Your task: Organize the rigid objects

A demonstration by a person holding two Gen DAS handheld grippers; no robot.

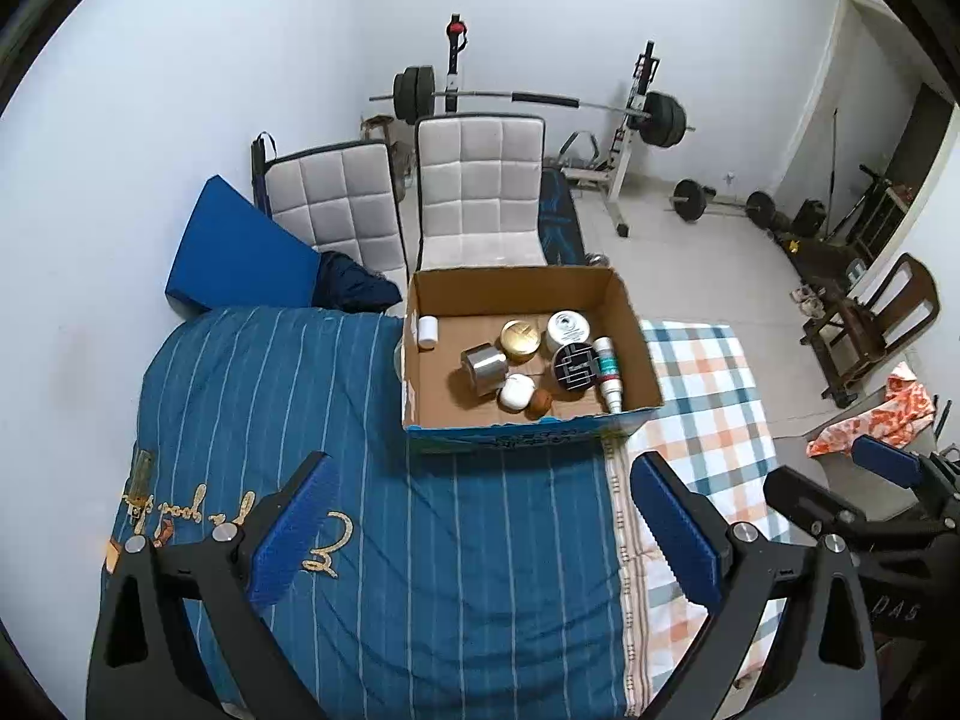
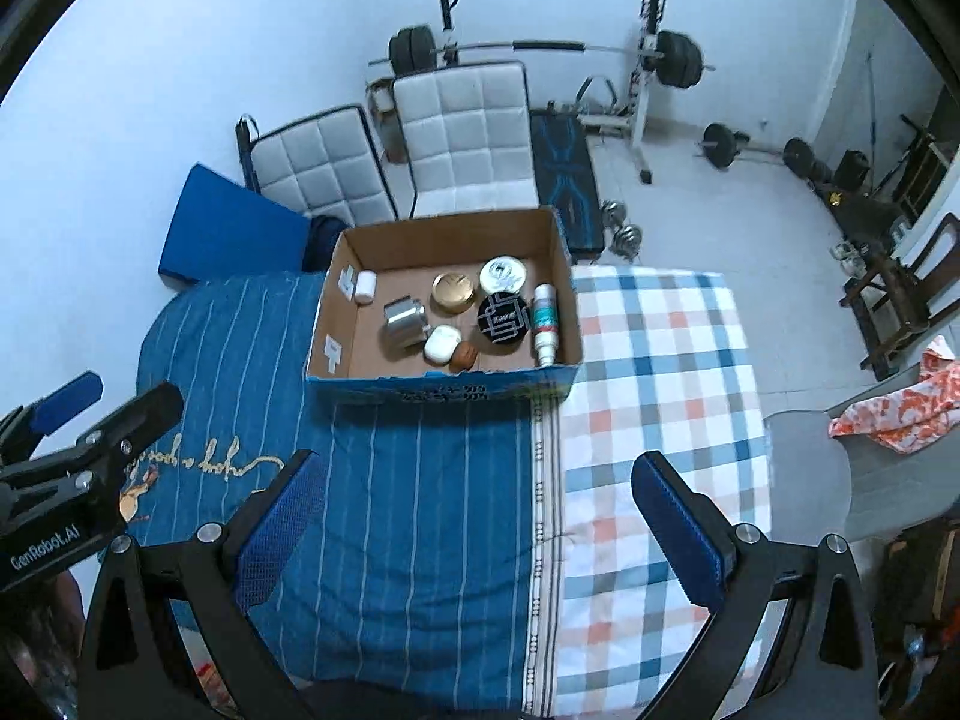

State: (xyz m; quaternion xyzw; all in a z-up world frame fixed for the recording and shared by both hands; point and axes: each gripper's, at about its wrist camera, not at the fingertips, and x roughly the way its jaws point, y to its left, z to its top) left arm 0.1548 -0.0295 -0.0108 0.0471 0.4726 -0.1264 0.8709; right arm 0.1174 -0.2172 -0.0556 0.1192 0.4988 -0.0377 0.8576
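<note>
An open cardboard box [image 1: 635, 324] [image 2: 558, 258] stands on the bed. In it lie several small rigid items: a silver tin [image 1: 485, 367] [image 2: 403, 319], a gold lid [image 1: 521, 338] [image 2: 453, 291], a white jar [image 1: 567, 329] [image 2: 503, 275], a black round tin [image 1: 575, 365] [image 2: 504, 318], a white-teal bottle [image 1: 607, 373] [image 2: 545, 324] and a small white tube [image 1: 427, 331] [image 2: 365, 287]. My left gripper [image 1: 480, 531] is open and empty, held above the blue cover in front of the box. My right gripper [image 2: 480, 531] is open and empty too, above the bed to the right.
The bed has a blue striped cover [image 1: 372, 420] and a plaid blanket [image 2: 654, 372]. Behind stand two white padded chairs [image 1: 480, 192], a blue cushion [image 1: 234, 252] and a barbell rack [image 1: 636, 114]. Wooden chairs [image 1: 870, 324] and an orange cloth [image 1: 900, 414] are at right.
</note>
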